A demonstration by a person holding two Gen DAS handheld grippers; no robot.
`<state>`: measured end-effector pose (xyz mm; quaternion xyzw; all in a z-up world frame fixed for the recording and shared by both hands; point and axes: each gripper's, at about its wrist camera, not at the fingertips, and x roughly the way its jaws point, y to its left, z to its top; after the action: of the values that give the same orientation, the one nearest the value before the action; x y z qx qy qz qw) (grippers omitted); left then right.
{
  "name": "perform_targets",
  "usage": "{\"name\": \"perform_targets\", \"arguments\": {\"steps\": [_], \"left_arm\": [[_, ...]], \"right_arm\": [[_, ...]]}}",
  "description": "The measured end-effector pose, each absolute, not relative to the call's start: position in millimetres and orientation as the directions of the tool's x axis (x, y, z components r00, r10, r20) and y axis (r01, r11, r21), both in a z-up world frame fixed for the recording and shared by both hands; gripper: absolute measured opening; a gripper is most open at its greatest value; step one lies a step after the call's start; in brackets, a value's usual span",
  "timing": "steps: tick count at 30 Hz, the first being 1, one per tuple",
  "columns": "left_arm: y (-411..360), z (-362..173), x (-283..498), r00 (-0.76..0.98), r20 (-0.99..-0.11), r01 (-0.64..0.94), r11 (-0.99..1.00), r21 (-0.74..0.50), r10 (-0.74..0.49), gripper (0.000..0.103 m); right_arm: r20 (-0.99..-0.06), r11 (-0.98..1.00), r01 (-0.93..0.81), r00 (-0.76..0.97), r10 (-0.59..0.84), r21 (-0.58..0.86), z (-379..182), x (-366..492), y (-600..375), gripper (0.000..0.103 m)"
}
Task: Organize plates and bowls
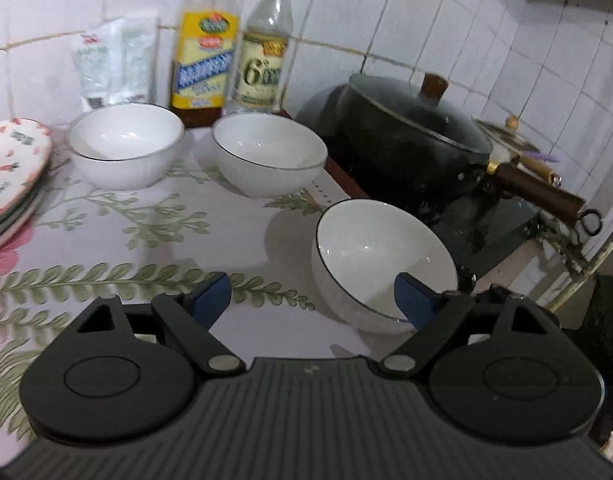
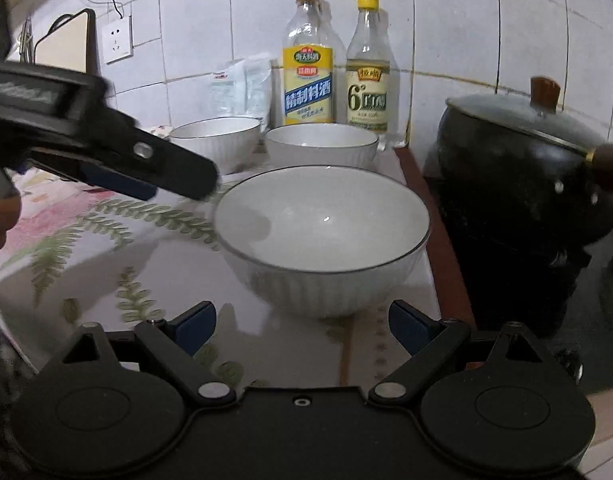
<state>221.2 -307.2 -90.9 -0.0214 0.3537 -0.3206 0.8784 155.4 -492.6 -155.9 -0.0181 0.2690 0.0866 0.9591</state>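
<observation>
Directly ahead of the right tool (image 2: 302, 326) sits the nearest white bowl (image 2: 322, 236), upright on the flowered desk (image 2: 86, 264), its near wall just beyond the blue pads, which stand wide apart with nothing between them. Being round, the bowl has no long axis to line up with; what matters is which rim edge a pad can slip over. From the left tool (image 1: 312, 300) the same bowl (image 1: 380, 264) lies ahead and to the right, and the right-hand pad overlaps its near rim in that view, though whether it touches I cannot tell. The left tool's jaws are also apart and hold nothing. Both seem about equally near, the right one more squarely lined up. All three bowls look empty. Two more white bowls (image 1: 126, 146) (image 1: 268, 154) stand farther ahead, near the two bottles (image 2: 308, 60) by the tiled wall. A stack of patterned plates (image 1: 14, 172) lies far to the left of the left tool. A lidded black pot (image 2: 522, 168) sits to the right.
</observation>
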Motion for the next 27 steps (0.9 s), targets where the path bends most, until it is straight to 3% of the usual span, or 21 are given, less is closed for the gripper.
{"name": "perform_targets", "arguments": {"steps": [2,5,14,27], "left_arm": [[-315,-96,229,0.542,-0.611,0.551,0.793,-0.261,-0.577,0.087],[-328,-103,236,0.546,-0.624,0.56,0.797,-0.226,-0.56,0.075],[-337,-121,251,0.451,-0.644,0.565,0.757,-0.33,-0.618,0.032],[-333,-119,244,0.465,-0.66,0.534,0.781,-0.322,-0.59,0.027]], "right_arm": [[-0.504,0.987,-0.162,0.852,0.142,0.005,-158,159,-495,0.095],[-0.485,0.987,-0.158,0.862,0.15,0.025,-159,164,-501,0.096],[-0.446,0.981,-0.191,0.881,0.158,-0.029,-160,172,-495,0.098],[-0.449,0.98,-0.197,0.875,0.18,0.008,-153,171,-488,0.099]]}}
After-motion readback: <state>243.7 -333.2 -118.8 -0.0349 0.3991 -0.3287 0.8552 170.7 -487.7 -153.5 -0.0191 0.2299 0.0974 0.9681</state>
